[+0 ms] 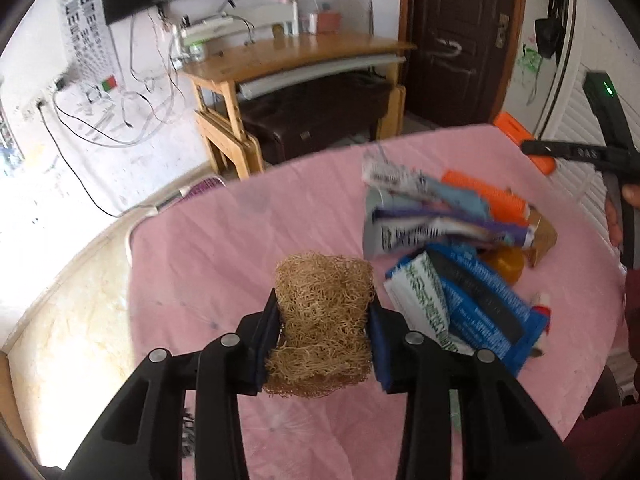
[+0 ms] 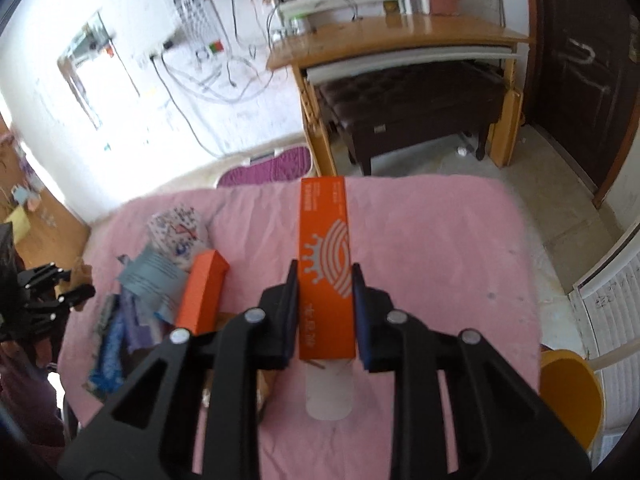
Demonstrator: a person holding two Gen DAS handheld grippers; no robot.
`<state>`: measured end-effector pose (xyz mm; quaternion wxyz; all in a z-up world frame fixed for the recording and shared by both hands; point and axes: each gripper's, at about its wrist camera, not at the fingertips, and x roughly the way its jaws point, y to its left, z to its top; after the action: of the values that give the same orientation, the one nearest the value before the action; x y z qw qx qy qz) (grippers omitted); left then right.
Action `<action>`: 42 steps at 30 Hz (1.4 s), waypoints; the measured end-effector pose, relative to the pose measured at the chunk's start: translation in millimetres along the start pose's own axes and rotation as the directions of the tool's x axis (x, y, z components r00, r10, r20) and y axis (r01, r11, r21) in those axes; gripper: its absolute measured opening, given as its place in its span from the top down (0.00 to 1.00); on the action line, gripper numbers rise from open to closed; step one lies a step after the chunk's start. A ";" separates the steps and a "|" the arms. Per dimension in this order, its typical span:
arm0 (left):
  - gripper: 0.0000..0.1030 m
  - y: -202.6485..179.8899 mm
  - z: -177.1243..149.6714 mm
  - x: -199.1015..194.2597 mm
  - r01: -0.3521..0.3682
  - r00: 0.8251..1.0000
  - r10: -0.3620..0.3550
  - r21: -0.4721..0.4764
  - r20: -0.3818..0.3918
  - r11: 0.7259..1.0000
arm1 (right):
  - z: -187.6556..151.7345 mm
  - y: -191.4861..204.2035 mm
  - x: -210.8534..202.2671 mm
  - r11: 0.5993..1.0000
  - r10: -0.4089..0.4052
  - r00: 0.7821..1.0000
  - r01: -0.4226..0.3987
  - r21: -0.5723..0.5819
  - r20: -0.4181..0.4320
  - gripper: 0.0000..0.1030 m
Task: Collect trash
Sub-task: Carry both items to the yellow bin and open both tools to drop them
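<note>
Left wrist view: left gripper pinching a tan fibrous scrub pad between its blue pads, pad bulging above and below the fingers, lifted over a pink tablecloth. Right of the pad, a loose heap of trash on the cloth — a blue-and-white packet, a grey-and-purple wrapper, an orange box at the far side, a small amber lid partly covered. Beyond the table: a wooden desk against the white wall, a dark brown door. At the right edge, the other gripper's black body with a green light and part of a hand. Right wrist view: right gripper clamped on a long orange carton, fingers pressing its two long sides, carton pointing away along the fingers, its near end flap hanging open towards the camera. Whether the carton touches the cloth cannot be told. Left of it, a second, shorter orange carton resting against the heap — crumpled blue-grey paper, a patterned white bag. A yellow bin on the floor just beside the table's right edge. Left gripper visible at the far left edge, blurred.
</note>
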<state>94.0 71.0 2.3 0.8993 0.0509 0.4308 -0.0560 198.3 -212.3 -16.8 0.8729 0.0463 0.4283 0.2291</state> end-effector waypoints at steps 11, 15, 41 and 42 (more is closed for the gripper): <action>0.66 -89.0 51.7 -40.1 0.139 0.982 -0.154 0.136 0.108 0.981 | -47.8 -61.8 -85.3 0.992 -0.038 0.990 0.020 0.128 0.135 0.78; 0.66 -143.9 70.5 -36.4 0.218 0.966 -0.240 0.198 0.094 0.956 | -75.1 -102.9 -105.4 0.977 -0.088 0.985 0.056 0.208 0.149 0.78; 0.65 -458.4 109.2 118.3 0.460 0.879 -0.395 0.250 -0.268 0.852 | -196.3 -244.8 -72.2 0.874 -0.230 0.968 0.159 0.459 0.102 0.78; 0.65 -464.6 108.2 121.5 0.459 0.878 -0.389 0.261 -0.278 0.849 | -197.4 -247.5 -71.2 0.869 -0.234 0.967 0.162 0.467 0.101 0.77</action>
<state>185.6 -410.2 -45.2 0.7922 0.1043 0.5107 -0.3173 98.1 -486.9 -157.8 0.8869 0.2228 0.4038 0.0271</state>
